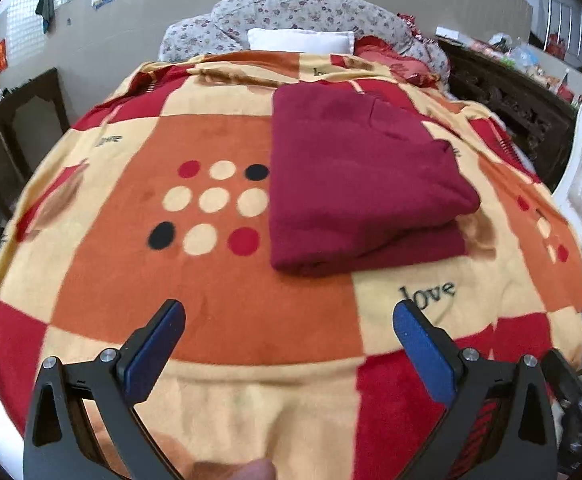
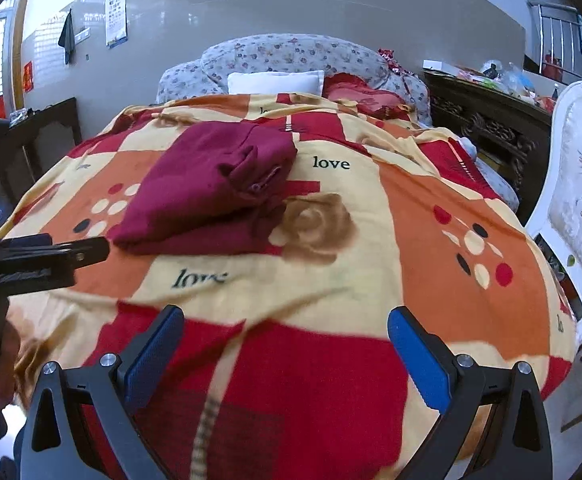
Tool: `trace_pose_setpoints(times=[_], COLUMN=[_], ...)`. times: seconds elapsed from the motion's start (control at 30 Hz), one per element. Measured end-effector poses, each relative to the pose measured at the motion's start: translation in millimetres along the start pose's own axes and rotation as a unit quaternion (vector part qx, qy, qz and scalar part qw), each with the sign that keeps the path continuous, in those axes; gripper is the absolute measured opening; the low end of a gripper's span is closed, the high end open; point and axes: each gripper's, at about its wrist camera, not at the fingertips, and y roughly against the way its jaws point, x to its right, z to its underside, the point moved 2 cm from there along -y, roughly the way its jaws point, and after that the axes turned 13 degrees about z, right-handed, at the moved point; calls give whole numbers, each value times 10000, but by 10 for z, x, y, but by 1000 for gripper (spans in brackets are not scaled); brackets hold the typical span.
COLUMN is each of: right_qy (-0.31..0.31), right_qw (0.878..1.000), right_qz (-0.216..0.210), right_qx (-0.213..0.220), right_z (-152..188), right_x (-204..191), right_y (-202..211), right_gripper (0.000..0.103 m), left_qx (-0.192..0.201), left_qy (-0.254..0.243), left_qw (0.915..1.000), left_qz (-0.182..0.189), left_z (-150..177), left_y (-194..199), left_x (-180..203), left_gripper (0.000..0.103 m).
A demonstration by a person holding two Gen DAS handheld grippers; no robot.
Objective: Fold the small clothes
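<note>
A dark red garment (image 1: 355,184) lies folded in a thick rectangle on the patterned blanket (image 1: 219,320), ahead of and slightly right of my left gripper (image 1: 289,320). That gripper is open and empty, held above the blanket short of the garment. In the right wrist view the garment (image 2: 211,192) lies ahead to the left, with a cuff showing on top. My right gripper (image 2: 285,324) is open and empty over the near part of the blanket (image 2: 451,240). The left gripper's body (image 2: 39,256) shows at the left edge there.
The bed holds a white pillow (image 2: 275,82), a floral quilt (image 2: 291,54) and red cushions (image 2: 363,92) at its head. A dark carved cabinet (image 2: 487,128) and a white chair (image 2: 575,208) stand on the right. A dark table (image 1: 15,120) stands on the left.
</note>
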Motion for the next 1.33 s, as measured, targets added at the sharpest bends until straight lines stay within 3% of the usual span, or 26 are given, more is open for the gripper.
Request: trace_pose_setpoints(times=[0.2, 0.5, 0.63, 1.0, 1.33], right_qy=[-65, -69, -38, 44, 24], right_qw=[9998, 9994, 9994, 9993, 9994], right_qz=[22, 43, 80, 101, 124], right_qx=[203, 328, 344, 368, 336], right_z=[72, 14, -9, -62, -72], right_x=[113, 170, 180, 139, 149], right_y=[239, 380, 381, 369, 332], right_gripper=[103, 103, 103, 103, 103], left_qx=[78, 289, 142, 112, 292], left_qy=[-372, -562, -398, -351, -399], left_qw=[9989, 9978, 9991, 9991, 9987], left_qz=[-281, -206, 50, 226, 74], left_z=[50, 22, 34, 43, 44], left_y=[170, 423, 416, 403, 420], left_x=[141, 238, 237, 201, 145], left_gripper=[103, 103, 103, 103, 103])
